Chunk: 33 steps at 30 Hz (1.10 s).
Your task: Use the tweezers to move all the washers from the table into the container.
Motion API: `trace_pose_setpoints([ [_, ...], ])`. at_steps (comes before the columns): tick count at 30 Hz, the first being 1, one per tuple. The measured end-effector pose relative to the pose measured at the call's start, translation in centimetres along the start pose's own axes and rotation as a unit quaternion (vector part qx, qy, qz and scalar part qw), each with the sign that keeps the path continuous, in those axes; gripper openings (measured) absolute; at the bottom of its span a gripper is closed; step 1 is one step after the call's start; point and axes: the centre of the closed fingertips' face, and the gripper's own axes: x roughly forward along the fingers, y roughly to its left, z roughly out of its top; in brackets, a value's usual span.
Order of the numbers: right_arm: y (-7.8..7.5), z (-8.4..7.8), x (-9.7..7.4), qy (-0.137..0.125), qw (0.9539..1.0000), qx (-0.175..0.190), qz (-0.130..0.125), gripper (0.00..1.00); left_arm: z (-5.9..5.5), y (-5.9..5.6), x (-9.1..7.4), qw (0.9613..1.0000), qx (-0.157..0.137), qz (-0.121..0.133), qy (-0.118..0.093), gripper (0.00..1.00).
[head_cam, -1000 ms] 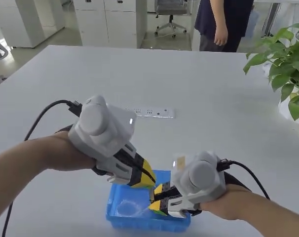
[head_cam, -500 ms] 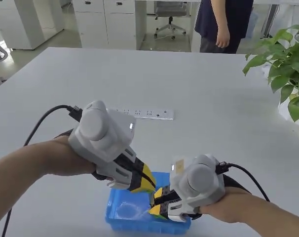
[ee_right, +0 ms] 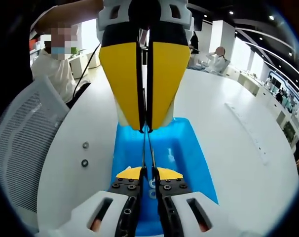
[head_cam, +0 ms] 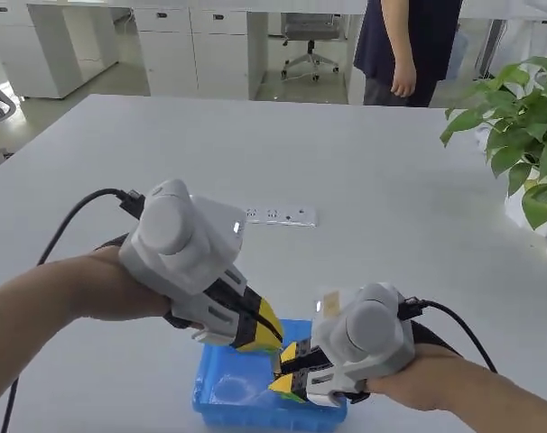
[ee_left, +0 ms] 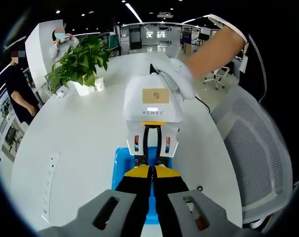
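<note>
Little has shifted: right tool [ee_right: 148, 173] clamps the tweezers [ee_right: 145, 148] over the container [ee_right: 188, 153], left tool [ee_left: 153, 169] closed at their tip.

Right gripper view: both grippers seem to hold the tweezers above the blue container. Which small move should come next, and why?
Probably carry the tweezers sideways, off the blue container, toward the two washers on the table. The left gripper and the right gripper both look shut on the tweezers above the container, while those washers lie outside it.
</note>
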Motion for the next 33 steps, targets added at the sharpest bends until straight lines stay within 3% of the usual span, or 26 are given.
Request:
trace_pose_setpoints([
  [12,1.0,2.0,-1.7,-0.014,0.9997,-0.008,-0.018,0.11,1.7,-1.2,-1.8,0.9999,0.014,0.006,-0.001,0.04],
  [19,2.2,3.0,-2.8,-0.019,0.9995,-0.012,-0.024,0.11,2.7,-2.5,-2.7,0.9998,0.019,0.005,-0.002,0.04],
  [33,5.1,4.3,-3.5,-0.027,0.9991,-0.021,-0.024,0.11,3.5,-5.3,-4.0,0.9998,0.019,-0.005,-0.005,0.04],
])
